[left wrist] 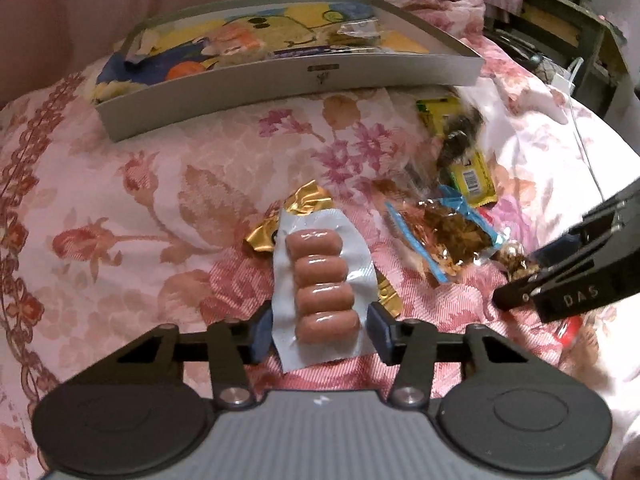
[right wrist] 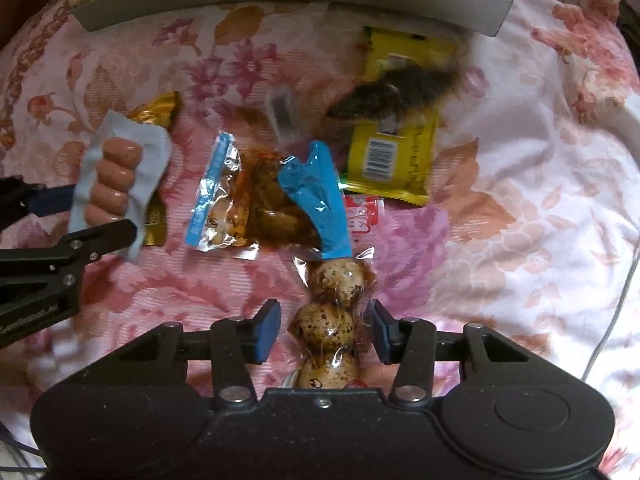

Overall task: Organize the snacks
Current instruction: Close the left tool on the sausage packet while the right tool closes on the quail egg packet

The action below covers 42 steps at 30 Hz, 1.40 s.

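The box [left wrist: 280,80] sits at the far side of the bedspread [left wrist: 120,200], snacks inside it. Nearer, left to right: sausage pack [right wrist: 116,176] over a foil packet [right wrist: 158,116], sauced packet [right wrist: 264,200], then the egg pack [right wrist: 332,308] — nearest, seemingly overlapping another wrapper.

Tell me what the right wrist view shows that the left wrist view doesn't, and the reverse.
Right wrist only: the right gripper open around the egg pack, pads apart from it, and a red-and-white packet below the yellow pack.

Left wrist only: the box's inside, already holding snacks, and furniture at the far right.

Both: the sausage pack between the left gripper's open fingers, the gold wrapper under it, the blue-edged pack, the yellow pack and the floral cover.
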{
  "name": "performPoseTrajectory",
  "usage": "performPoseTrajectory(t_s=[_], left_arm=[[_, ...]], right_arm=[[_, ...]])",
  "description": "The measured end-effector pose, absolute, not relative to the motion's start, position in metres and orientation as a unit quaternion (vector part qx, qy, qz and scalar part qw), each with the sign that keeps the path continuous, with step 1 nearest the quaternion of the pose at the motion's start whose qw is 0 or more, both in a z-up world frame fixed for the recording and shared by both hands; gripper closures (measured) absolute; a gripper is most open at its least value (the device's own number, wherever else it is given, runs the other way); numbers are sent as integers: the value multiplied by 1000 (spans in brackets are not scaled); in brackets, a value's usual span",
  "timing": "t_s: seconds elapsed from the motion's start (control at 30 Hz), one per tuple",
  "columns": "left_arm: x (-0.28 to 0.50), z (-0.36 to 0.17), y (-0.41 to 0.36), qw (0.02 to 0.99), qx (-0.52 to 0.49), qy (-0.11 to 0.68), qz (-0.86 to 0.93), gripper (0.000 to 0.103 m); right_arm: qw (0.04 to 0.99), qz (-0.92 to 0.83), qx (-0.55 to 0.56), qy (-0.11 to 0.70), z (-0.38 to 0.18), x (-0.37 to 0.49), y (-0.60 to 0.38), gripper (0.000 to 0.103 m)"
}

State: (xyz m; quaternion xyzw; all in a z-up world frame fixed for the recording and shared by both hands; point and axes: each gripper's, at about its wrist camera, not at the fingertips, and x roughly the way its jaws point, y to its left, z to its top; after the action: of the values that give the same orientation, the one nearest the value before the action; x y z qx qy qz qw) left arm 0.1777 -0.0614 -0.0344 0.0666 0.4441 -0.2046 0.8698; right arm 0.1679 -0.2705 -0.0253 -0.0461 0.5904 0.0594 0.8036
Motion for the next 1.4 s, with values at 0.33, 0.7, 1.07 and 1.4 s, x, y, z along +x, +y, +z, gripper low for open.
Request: performPoseTrajectory(t_s=[0.33,0.7,1.07,1.4], left_arm=[[183,-32,-50,865,18,462,-195,54],[177,-34,-71,875,98,430,-199,34],[181,-33,-67,871,76,447,-188,58],[181,-19,-47,858,-20,476,-191,73]], right_arm=[[799,99,-4,593,-7,153,-248,56],[783,143,83,600,-5,149,-290,64],[775,160,93,604,-24,148,-287,64],[770,162,104,608,-20,146,-283,58]])
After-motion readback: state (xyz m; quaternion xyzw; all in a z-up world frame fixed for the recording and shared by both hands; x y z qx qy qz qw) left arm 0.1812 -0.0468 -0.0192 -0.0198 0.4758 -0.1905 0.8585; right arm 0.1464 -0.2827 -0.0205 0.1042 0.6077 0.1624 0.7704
